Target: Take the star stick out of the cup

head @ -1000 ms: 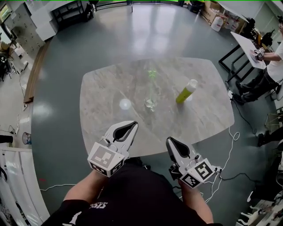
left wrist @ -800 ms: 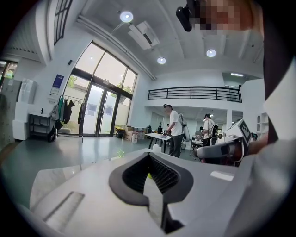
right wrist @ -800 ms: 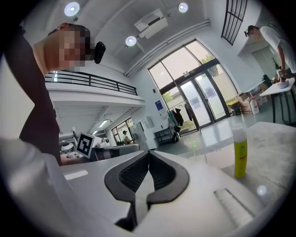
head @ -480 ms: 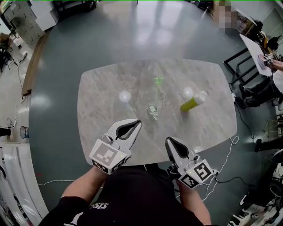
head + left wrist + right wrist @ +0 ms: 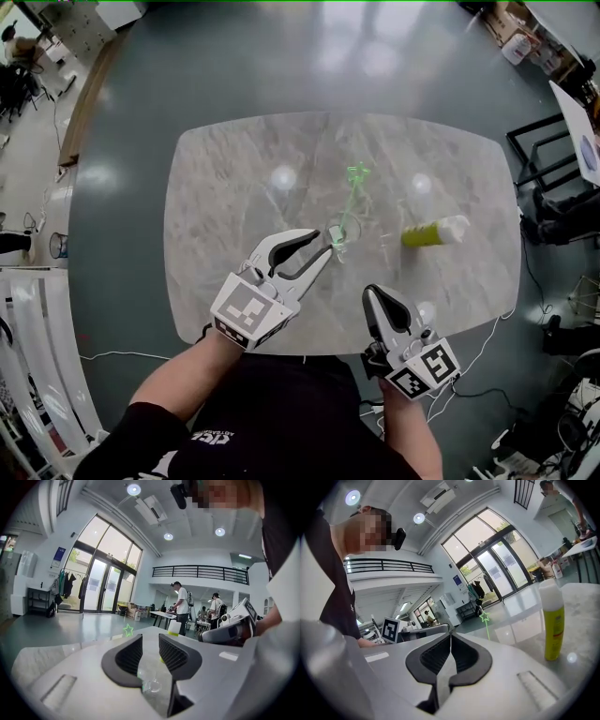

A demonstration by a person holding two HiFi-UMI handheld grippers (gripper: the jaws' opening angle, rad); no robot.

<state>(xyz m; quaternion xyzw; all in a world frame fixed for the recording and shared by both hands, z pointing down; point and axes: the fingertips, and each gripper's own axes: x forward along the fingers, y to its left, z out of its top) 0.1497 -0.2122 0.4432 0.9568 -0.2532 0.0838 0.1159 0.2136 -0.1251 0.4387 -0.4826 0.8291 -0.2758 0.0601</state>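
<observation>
Reaching forward across the grey marble table [image 5: 225, 187], the left gripper [image 5: 322, 247] has arrived just short of the clear glass cup [image 5: 339, 232]. Its jaws are opening on nothing yet. The thin green star stick [image 5: 357, 173] still stands in the cup, so a grasp looks imminent. The right gripper [image 5: 375, 298] waits closed and empty.

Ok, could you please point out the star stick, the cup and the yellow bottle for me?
star stick [image 5: 357, 174], head view, on the green star at its top.
clear cup [image 5: 341, 232], head view, on its glass wall.
yellow bottle [image 5: 553, 625], right gripper view, on its yellow body.
</observation>
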